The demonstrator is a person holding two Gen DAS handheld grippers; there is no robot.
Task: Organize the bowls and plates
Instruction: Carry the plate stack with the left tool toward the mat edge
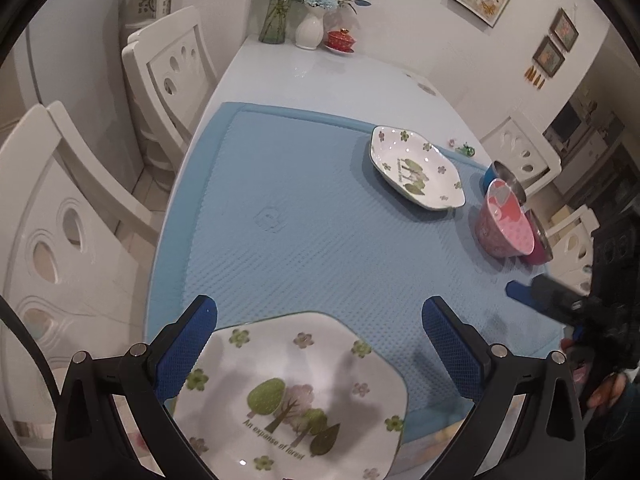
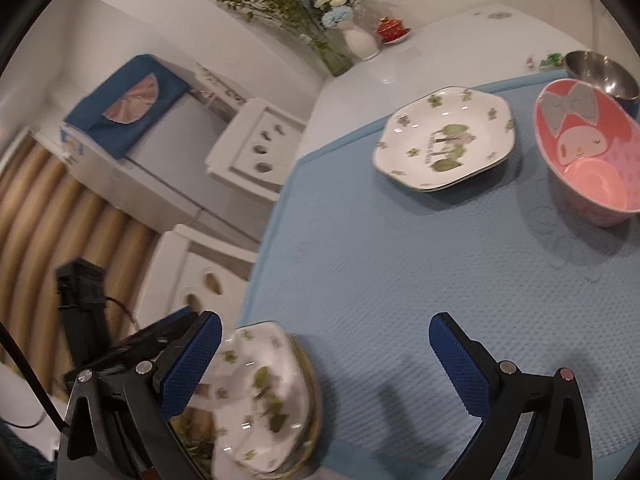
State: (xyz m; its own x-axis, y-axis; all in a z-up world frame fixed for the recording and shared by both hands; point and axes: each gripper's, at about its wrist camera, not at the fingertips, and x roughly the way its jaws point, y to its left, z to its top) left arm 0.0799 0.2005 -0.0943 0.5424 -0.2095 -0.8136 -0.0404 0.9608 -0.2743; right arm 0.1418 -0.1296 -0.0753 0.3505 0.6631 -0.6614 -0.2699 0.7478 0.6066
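A white plate with a forest print [image 1: 292, 396] lies at the near edge of the blue mat [image 1: 300, 208], between and below the fingers of my open left gripper [image 1: 320, 308]. The same plate [image 2: 260, 396] shows blurred at the lower left of the right wrist view, beside my open right gripper [image 2: 326, 320], which holds nothing. A matching plate [image 1: 416, 170] [image 2: 444, 140] sits at the mat's far right. Right of it stand a pink cartoon bowl [image 1: 506, 224] [image 2: 588, 152], a steel bowl [image 1: 505, 178] [image 2: 604, 74] and a magenta bowl [image 1: 540, 250].
White chairs [image 1: 168, 80] line the table's left side. A glass vase [image 1: 278, 8], a white vase [image 1: 310, 28] and a red lidded cup [image 1: 340, 40] stand at the far end. Small trinkets [image 1: 464, 148] lie beyond the mat. A person's hand [image 1: 604, 392] shows at the right.
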